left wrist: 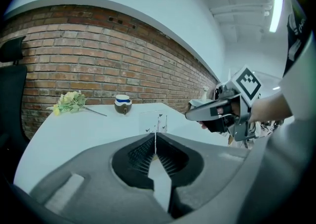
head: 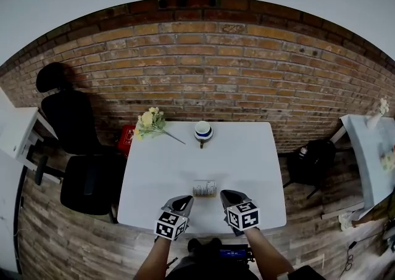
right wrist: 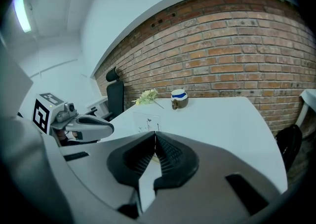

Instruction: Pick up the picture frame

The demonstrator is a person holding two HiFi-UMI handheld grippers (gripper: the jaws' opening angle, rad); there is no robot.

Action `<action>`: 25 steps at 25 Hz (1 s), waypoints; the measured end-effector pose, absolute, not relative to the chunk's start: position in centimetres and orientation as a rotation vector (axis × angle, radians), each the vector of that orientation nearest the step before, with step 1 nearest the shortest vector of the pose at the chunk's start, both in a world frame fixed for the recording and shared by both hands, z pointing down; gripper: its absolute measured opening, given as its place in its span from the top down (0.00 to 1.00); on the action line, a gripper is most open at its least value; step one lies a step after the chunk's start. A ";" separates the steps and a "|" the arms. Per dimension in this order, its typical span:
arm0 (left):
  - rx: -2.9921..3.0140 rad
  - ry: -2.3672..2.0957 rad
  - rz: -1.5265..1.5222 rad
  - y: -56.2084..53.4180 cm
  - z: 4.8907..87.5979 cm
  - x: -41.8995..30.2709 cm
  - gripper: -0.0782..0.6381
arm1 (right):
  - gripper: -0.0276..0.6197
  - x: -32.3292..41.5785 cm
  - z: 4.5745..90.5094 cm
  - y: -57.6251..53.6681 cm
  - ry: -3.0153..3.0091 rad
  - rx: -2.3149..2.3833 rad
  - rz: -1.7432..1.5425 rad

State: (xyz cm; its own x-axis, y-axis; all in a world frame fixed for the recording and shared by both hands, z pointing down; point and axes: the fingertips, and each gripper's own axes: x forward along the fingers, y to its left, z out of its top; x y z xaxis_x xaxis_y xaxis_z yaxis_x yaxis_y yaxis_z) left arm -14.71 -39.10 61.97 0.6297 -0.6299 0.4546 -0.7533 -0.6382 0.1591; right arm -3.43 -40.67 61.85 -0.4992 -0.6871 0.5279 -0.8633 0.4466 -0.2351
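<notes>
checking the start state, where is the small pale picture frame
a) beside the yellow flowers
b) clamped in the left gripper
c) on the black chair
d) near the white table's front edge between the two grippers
d: the small pale picture frame stands near the front edge of the white table, between the shut left gripper and right gripper.

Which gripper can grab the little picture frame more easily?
It's close, but probably the left gripper: the picture frame stands straight ahead of its shut jaws, while it sits a little left of where the right gripper aims. Both must open first.
</notes>
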 end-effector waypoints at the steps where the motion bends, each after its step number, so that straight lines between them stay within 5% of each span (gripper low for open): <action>1: 2.512 -1.104 0.530 -39.3 62.3 -14.7 0.87 | 0.94 -3.4 62.1 -40.9 -2.346 1.311 0.691; 13: 2.451 -1.087 0.652 -42.7 67.5 -14.4 0.72 | 0.72 -4.6 67.9 -43.2 -2.309 1.229 0.748; 25: 2.386 -1.090 0.721 -44.3 70.9 -13.2 0.69 | 0.69 -5.6 71.6 -44.0 -2.280 1.174 0.759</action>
